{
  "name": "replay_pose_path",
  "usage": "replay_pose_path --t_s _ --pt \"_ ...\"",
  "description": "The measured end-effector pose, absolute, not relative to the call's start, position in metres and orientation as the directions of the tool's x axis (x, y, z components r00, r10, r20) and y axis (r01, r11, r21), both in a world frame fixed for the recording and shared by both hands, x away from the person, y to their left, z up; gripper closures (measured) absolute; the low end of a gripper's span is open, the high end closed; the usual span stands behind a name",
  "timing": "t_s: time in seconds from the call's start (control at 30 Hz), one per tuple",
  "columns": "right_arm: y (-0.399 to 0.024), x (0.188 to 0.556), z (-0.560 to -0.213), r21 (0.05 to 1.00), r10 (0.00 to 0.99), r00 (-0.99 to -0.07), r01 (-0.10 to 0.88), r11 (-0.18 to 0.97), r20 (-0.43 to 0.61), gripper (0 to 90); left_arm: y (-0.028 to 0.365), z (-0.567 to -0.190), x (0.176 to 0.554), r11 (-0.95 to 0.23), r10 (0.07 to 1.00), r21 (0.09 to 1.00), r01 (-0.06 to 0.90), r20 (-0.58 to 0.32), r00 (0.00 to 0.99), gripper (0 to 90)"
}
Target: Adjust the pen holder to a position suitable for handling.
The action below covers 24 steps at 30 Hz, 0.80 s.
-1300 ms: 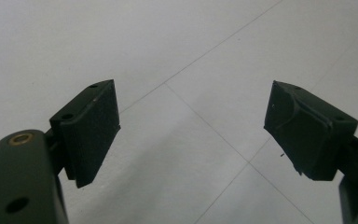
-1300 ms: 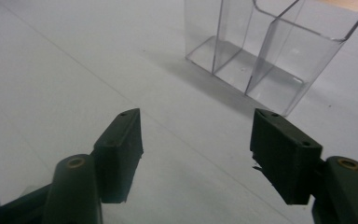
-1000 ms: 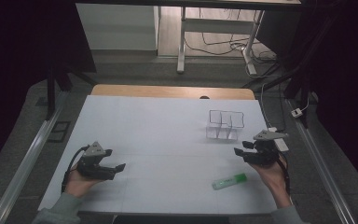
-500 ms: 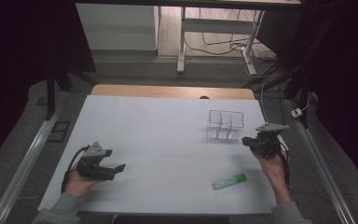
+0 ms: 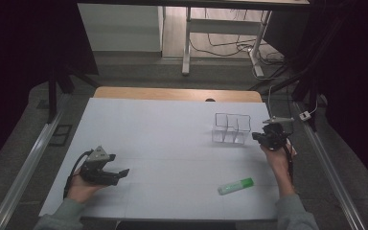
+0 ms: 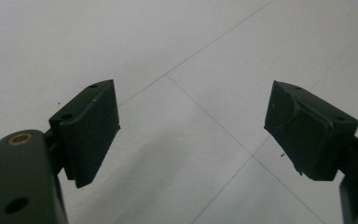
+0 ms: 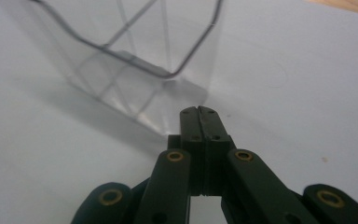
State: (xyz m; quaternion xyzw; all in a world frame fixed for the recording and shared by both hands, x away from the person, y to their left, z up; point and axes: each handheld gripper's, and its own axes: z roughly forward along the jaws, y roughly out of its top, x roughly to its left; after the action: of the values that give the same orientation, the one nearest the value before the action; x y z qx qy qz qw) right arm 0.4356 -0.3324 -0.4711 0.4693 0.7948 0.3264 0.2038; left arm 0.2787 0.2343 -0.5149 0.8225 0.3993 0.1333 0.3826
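The right gripper now sits at about three o'clock on the white table, just beside the right wall of the clear plastic organizer; a second ago it was nearer the person, at roughly four o'clock, close above the green highlighter, and it has travelled away from the person toward the organizer since then. Its jaws, which have just been closing, are now pressed together with nothing between them, as the right gripper view shows: the two black pads meet flat along a single seam, their tips pointing at the near bottom corner of the organizer, close to it, though whether they touch it cannot be told. The highlighter lies where it lay before, at about five o'clock on the table, flat and aslant, well apart from both grippers. The organizer has not shifted either; it stands upright at about two o'clock, its compartments showing no contents. The left gripper rests at about eight o'clock in the person's left hand, unmoved from the earlier frames. Its jaws stand spread wide, and the left gripper view shows bare white tabletop between the pads.
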Motion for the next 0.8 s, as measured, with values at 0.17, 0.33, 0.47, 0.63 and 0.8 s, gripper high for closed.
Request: replay_pose_path --t_s 0.17,0.33,0.47,0.63,0.8 --pt "-0.334 0.449 -0.475 0.710 0.877 -0.480 0.619 0.337 0.003 89.3 0.234 -0.516 0.279 -0.388 0.760 0.733 0.559 -0.088 0.644 17.5" --pt "-0.334 0.457 -0.479 0.709 0.870 -0.492 0.620 0.337 0.017 89.3 0.234 -0.516 0.278 -0.391 0.760 0.731 0.559 -0.086 0.644 17.5" --pt "-0.334 0.462 -0.482 0.708 0.867 -0.498 0.622 0.334 0.028 89.3 0.233 -0.518 0.279 -0.399 0.758 0.724 0.562 -0.084 0.647 17.6" --pt "-0.332 0.465 -0.483 0.694 0.857 -0.515 0.626 0.356 0.026 89.3 0.233 -0.518 0.279 -0.398 0.759 0.724 0.563 -0.084 0.646 17.6" --pt "-0.329 0.465 -0.483 0.690 0.852 -0.524 0.623 0.368 0.019 89.3 0.233 -0.519 0.279 -0.401 0.758 0.723 0.562 -0.083 0.647 17.7"
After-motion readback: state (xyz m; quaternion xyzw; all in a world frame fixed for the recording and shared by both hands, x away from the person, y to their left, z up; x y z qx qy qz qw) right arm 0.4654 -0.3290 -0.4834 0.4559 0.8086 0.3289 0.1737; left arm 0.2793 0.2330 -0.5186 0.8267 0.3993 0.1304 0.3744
